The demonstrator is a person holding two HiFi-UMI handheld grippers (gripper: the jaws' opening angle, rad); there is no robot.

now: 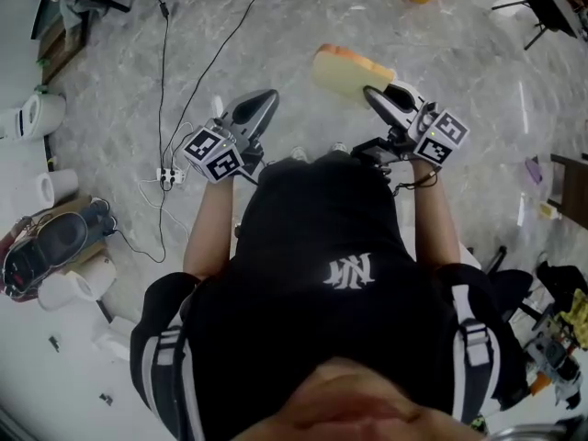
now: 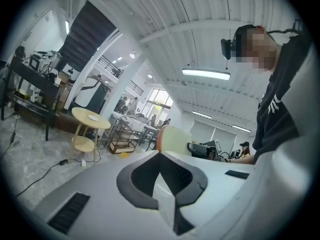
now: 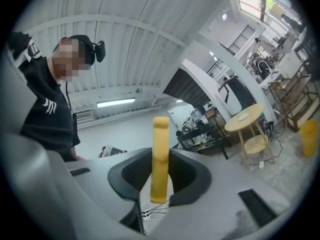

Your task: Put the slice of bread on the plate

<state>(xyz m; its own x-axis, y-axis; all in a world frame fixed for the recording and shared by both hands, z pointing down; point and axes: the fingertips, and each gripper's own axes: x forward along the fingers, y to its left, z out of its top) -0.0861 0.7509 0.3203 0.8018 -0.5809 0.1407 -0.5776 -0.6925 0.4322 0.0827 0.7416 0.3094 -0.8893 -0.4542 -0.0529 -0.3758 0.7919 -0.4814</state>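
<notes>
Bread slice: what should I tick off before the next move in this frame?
1. Bread slice gripped: the right gripper has its jaws pressed on both faces. Ok.
2. Slice attitude: it stands edge-on in the right gripper view and is not sagging. Ok.
3. Left gripper free: jaws together, nothing between them. Ok.
4. Plate found: a white plate sits on the round table. Ok.
5. Plate within reach: it is well across the floor from both grippers. Not ok.
6. Plate bare: too small to judge. Cannot tell.
</notes>
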